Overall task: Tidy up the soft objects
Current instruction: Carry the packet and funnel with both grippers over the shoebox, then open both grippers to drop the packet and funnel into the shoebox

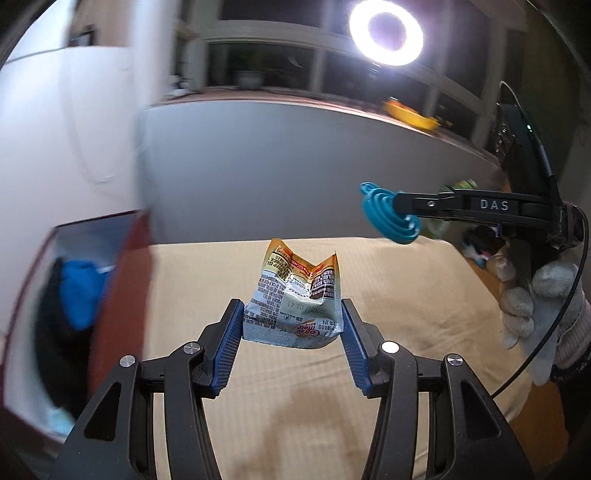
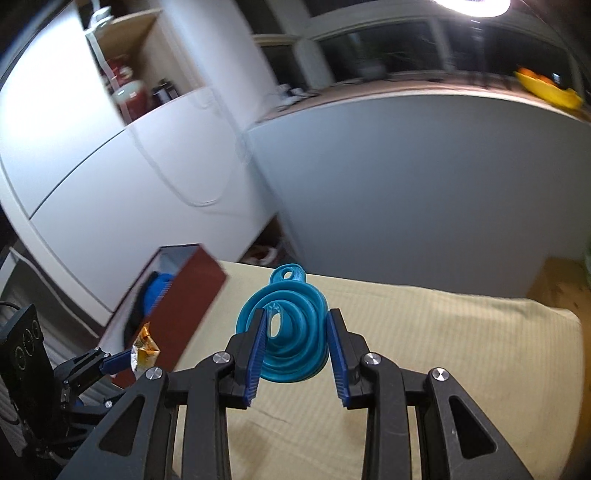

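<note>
Your left gripper (image 1: 291, 317) is clamped on a crumpled foil sachet (image 1: 295, 295), held clear above the beige ribbed cloth (image 1: 406, 295) covering the table. Your right gripper (image 2: 297, 345) grips a teal collapsible funnel (image 2: 291, 325), also held off the cloth; its hanging tab points away from you. Your gloved hand (image 1: 535, 306) shows at the right edge of the left view.

A dark red open box (image 2: 184, 306) sits at the cloth's left end, with something blue (image 2: 159, 291) and something dark inside. Behind the table: a grey panel (image 2: 424, 184), white cabinet doors (image 2: 110, 184), dark windows. A ring light (image 1: 386, 31) glares overhead. A yellow bowl (image 2: 546, 88) rests on the ledge above the panel.
</note>
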Demonstrator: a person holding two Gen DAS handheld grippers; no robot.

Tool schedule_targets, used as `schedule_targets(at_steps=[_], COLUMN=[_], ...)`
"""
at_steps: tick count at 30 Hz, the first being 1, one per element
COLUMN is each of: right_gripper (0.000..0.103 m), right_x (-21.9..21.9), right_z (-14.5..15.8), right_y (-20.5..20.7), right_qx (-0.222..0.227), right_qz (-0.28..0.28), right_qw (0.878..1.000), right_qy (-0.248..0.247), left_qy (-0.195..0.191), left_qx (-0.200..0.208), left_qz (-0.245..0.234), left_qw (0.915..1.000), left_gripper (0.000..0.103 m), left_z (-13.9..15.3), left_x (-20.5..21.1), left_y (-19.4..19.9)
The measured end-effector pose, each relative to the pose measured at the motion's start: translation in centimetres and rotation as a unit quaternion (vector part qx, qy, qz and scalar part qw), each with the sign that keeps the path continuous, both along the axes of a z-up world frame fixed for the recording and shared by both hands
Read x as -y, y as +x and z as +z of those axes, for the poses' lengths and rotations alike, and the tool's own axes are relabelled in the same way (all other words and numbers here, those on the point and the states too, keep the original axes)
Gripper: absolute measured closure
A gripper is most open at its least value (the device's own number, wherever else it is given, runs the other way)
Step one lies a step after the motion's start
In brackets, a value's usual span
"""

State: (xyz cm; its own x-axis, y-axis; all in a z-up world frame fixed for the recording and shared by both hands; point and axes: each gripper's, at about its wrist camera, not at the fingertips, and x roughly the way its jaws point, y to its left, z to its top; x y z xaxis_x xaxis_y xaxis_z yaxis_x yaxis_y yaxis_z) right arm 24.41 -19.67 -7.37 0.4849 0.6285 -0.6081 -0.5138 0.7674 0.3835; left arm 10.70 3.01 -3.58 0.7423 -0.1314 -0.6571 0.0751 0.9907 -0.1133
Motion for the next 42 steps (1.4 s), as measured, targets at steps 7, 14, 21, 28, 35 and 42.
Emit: schedule_targets(at_steps=[7,14,21,28,35,42], right_gripper=[0.074,0.074,0.074,0.074,0.072,0.061], right_x=[-9.8,-19.5,-27.1,-31.4,-33.3,-34.1], right_z=[1.9,2.7,1.6,-0.6,-1.2,-0.7], right_y=[0.3,0.8,1.6,2.3,2.7,2.9], right_qx=[0.008,0.01,0.01,0.005,0.004,0.012], right_qz=[0.067,0.117,0.144,0.151,0.145,0.144], right_qw=[0.998,0.993,0.988,0.985,0.985,0.984], right_qy=[-0.01,-0.026,-0.05,-0.085,-0.094,-0.1], left_qy=[0.019,0.067,0.103,0.109,0.11,0.111], left_qx=[0.006,-0.001,-0.012,-0.023,-0.028,-0.027], left_qz=[0.081,0.146,0.165,0.176,0.182,0.197], left_qw=[0.9966,0.9871,0.9809,0.9781,0.9767,0.9737], left_gripper=[0.052,0.052,0.052,0.052,0.049,0.038], left_z=[0.5,-0.6,-2.2,-3.4,-3.9,-3.7], left_x=[-8.3,-14.2,-16.6,-18.5,-19.0,-19.4], left_y=[-3.5,-6.0,-6.8,-6.1,-5.7,-5.6])
